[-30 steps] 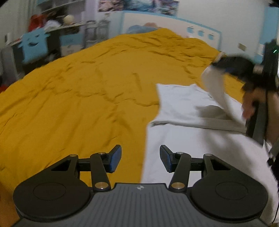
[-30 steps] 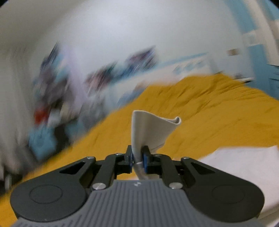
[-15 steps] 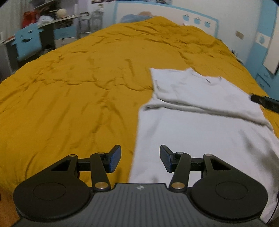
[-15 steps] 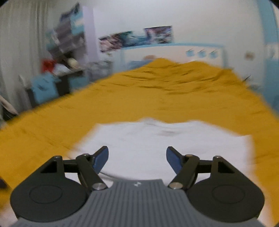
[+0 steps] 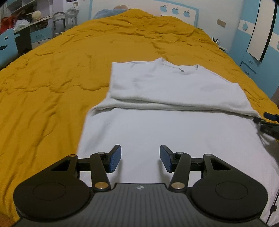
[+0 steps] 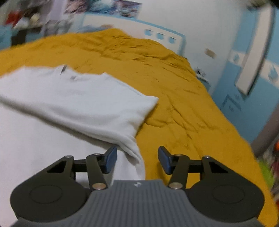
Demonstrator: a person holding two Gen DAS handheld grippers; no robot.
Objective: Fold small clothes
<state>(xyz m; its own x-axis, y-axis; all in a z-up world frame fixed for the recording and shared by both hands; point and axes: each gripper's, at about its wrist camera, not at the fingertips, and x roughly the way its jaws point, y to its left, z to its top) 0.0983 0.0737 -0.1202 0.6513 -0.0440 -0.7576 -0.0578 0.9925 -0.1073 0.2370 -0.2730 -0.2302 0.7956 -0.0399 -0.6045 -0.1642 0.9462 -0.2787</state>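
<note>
A white T-shirt [image 5: 157, 125] lies flat on the orange bedspread [image 5: 52, 78], its sleeves folded in over the body so a crease runs across it. My left gripper [image 5: 140, 158] is open and empty, low over the shirt's near part. My right gripper [image 6: 137, 158] is open and empty at the shirt's right edge [image 6: 136, 153], by the folded sleeve corner. The shirt [image 6: 69, 104] fills the left of the right wrist view. The right gripper's tips [image 5: 268, 120] show at the far right of the left wrist view.
The orange bedspread [image 6: 183, 104] stretches far beyond the shirt. A desk with clutter and chairs [image 5: 26, 29] stands at the back left. A blue cabinet [image 5: 251, 64] and a headboard [image 5: 174, 10] are at the back right.
My right gripper held the right sleeve up a second ago, laid it over the shirt and opened. It now sits low at the shirt's right edge. My left gripper moved right over the shirt.
</note>
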